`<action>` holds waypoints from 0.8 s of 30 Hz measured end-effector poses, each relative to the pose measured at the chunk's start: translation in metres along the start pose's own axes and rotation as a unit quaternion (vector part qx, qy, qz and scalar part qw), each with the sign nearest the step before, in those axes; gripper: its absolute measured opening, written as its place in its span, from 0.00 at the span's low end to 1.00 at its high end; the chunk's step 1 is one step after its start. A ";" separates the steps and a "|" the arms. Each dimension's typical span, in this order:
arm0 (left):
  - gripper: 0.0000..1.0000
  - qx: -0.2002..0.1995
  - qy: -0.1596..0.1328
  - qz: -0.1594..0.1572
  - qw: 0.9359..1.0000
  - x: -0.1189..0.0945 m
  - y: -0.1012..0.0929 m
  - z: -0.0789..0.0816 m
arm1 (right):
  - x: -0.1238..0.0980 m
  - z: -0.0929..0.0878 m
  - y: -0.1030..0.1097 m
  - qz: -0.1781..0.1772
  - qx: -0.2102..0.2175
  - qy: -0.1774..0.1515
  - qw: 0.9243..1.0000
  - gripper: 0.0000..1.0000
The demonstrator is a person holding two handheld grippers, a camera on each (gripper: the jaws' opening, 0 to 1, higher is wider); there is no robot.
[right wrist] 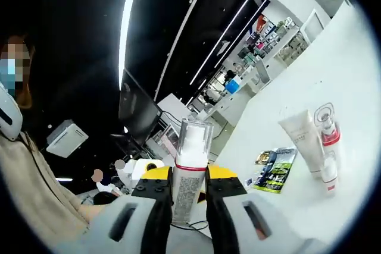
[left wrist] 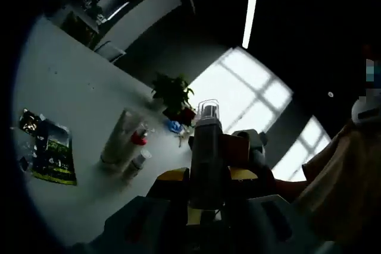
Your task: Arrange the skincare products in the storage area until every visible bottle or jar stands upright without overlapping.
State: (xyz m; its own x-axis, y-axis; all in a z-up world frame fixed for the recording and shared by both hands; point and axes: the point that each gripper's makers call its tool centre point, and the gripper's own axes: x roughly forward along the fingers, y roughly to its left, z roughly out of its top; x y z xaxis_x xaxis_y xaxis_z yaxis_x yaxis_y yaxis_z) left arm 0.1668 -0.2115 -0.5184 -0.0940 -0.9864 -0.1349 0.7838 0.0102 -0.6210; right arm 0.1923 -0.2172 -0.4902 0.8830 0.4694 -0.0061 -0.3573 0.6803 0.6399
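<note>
In the left gripper view my left gripper [left wrist: 206, 176] is shut on an upright bottle [left wrist: 206, 141] with a clear cap, held up in the air and dark against the bright window. In the right gripper view my right gripper [right wrist: 190, 176] is shut on a white bottle [right wrist: 191, 159] with a red band and a clear cap, also off the table. On the white table [right wrist: 351, 87] stand a white tube [right wrist: 300, 138], a red-banded pump bottle [right wrist: 327, 130] and a small white bottle [right wrist: 328, 173]. The same group appears as the tube [left wrist: 119, 138], red-banded bottle [left wrist: 140, 138] and small bottle [left wrist: 136, 165].
A green printed packet [left wrist: 53, 153] lies on the table [left wrist: 71, 87] beside the group, also seen as the packet [right wrist: 275, 168]. A potted plant [left wrist: 172, 96] and a small blue item [left wrist: 174, 126] sit at the table's far edge. A person's beige sleeve [left wrist: 345, 176] is close by.
</note>
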 end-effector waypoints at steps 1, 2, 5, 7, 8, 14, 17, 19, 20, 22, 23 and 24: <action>0.22 0.034 0.005 0.034 0.999 0.003 0.006 0.002 | 0.001 0.002 -0.004 -0.020 -0.013 0.001 1.000 0.20; 0.22 0.052 0.011 0.053 0.997 0.004 0.009 0.003 | 0.003 0.003 -0.008 -0.038 -0.024 0.006 0.999 0.20; 0.20 0.120 0.024 0.152 0.981 0.006 0.025 0.006 | 0.006 0.004 -0.020 -0.107 -0.074 0.024 0.991 0.19; 0.17 0.159 0.031 0.201 0.966 0.007 0.031 0.006 | 0.009 0.006 -0.028 -0.153 -0.112 0.031 0.981 0.19; 0.16 0.174 0.028 0.221 0.959 0.009 0.032 0.007 | 0.012 0.007 -0.030 -0.175 -0.138 0.032 0.974 0.19; 0.18 0.191 0.008 0.304 0.933 0.006 0.045 0.014 | 0.021 0.010 -0.023 -0.190 -0.170 0.012 0.967 0.19; 0.18 0.197 0.014 0.303 0.932 0.005 0.046 0.014 | 0.021 0.010 -0.023 -0.191 -0.180 0.012 0.965 0.19; 0.18 0.206 0.018 0.303 0.930 0.005 0.047 0.014 | 0.021 0.010 -0.024 -0.191 -0.178 0.013 0.965 0.19; 0.18 0.205 0.019 0.302 0.931 0.005 0.048 0.014 | 0.020 0.010 -0.024 -0.191 -0.176 0.012 0.966 0.19; 0.17 0.201 0.021 0.290 0.936 0.005 0.050 0.012 | 0.020 0.008 -0.025 -0.190 -0.184 0.021 0.964 0.19; 0.16 0.186 0.020 0.269 0.945 0.007 0.047 0.011 | 0.020 0.009 -0.024 -0.182 -0.202 0.025 0.962 0.19; 0.16 0.174 0.025 0.258 0.950 0.005 0.048 0.010 | 0.022 0.005 -0.020 -0.155 -0.226 0.042 0.961 0.19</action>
State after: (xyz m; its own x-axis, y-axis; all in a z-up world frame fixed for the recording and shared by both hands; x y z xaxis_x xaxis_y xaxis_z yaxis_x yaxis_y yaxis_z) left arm 0.2096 -0.2177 -0.5414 0.3358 -0.8559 -0.3933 0.8880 0.4269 -0.1709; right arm 0.2206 -0.2234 -0.4991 0.9470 0.2362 -0.2176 -0.1939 0.9606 0.1990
